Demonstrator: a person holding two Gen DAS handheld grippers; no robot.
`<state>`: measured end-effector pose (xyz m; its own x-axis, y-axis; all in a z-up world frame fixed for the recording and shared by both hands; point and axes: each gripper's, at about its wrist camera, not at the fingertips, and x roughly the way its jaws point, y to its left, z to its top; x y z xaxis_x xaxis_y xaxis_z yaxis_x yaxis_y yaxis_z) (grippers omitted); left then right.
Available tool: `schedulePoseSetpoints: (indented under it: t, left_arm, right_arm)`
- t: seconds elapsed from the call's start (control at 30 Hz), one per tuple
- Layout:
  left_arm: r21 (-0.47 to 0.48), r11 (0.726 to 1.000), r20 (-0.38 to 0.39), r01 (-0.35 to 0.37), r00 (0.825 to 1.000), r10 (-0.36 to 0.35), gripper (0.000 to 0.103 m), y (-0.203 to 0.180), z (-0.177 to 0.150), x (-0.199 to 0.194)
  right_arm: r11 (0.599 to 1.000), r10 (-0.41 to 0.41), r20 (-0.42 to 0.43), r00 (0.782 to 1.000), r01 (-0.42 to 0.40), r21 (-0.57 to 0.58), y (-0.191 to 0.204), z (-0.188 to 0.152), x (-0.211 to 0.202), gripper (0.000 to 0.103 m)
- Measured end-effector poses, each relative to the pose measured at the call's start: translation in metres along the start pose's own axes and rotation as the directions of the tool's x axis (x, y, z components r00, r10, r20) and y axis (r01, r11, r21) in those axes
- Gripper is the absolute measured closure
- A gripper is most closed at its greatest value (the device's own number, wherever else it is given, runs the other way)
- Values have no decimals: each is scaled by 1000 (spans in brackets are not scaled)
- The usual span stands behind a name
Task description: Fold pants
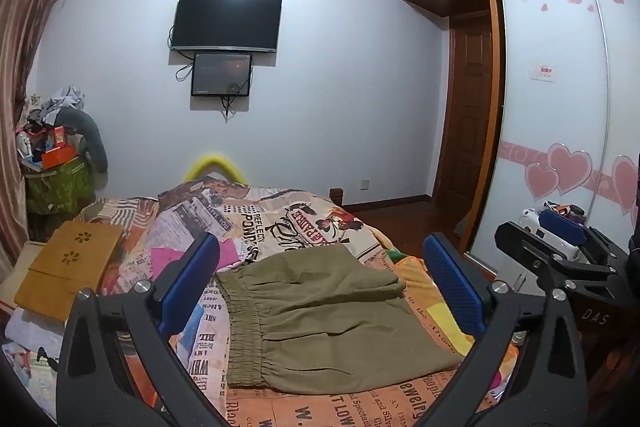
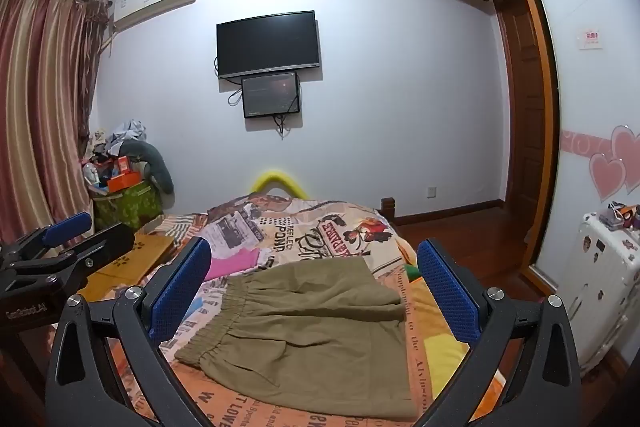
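Olive-green pants (image 1: 328, 315) lie folded into a compact rectangle on the patterned bedspread (image 1: 272, 219), elastic waistband at the left. My left gripper (image 1: 320, 267) is open and empty, held above and in front of the pants, its blue pads (image 1: 192, 279) wide apart. My right gripper (image 2: 316, 275) is also open and empty, above the same pants (image 2: 312, 331). The right gripper also shows at the right edge of the left wrist view (image 1: 560, 239). The left gripper shows at the left edge of the right wrist view (image 2: 68, 239).
A wooden lap desk (image 1: 68, 267) lies on the bed's left side. A pink cloth (image 2: 236, 263) lies beyond the pants. A cluttered green bin (image 2: 128, 203) stands by the curtain. A wardrobe (image 1: 560, 107) and a white suitcase (image 2: 600, 287) stand at the right.
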<state>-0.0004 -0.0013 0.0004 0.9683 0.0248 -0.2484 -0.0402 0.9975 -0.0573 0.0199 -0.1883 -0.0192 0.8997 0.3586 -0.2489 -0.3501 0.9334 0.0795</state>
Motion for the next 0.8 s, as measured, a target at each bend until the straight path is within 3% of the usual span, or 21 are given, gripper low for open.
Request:
schedulePoseSetpoints:
  t: [0.3,0.8]
  left_arm:
    - [-32,999,-15,33,999,-34,0,10,-5,5]
    - [-35,999,-15,27,1000,-27,0,18,-9,9]
  right_arm:
    - [1000,3,-1,1000,-3,4,2,2,0,0]
    - [1000,5,-3,1000,-5,6,4,0,0,0]
